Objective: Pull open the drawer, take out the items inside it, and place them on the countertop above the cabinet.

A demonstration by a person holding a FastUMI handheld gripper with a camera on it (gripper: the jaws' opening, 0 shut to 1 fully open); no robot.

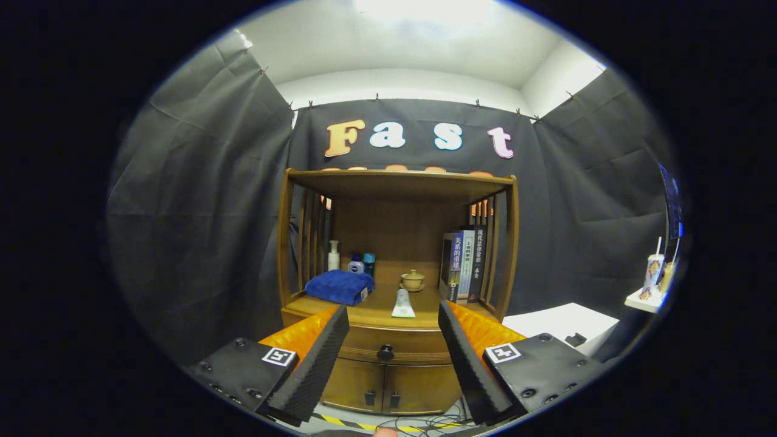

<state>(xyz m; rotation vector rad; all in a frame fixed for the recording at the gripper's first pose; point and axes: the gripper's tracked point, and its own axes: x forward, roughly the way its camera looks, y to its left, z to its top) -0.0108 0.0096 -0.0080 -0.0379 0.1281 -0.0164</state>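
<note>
My gripper hung wide open, well short of the closed drawer, whose small, hard knob looked the only, probably slippery, hold.

- We see the cabinet in smooth, lightly glossy wood
- We see the towel in soft plush cloth
- We see the teapot in glazed ceramic

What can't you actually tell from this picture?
- Inside the drawer: shut front hides its items, gripper view.
- Cabinet base beside the lower doors: open gripper fingers cover it.
- Bottles behind the blue towel: too small to identify.
</note>
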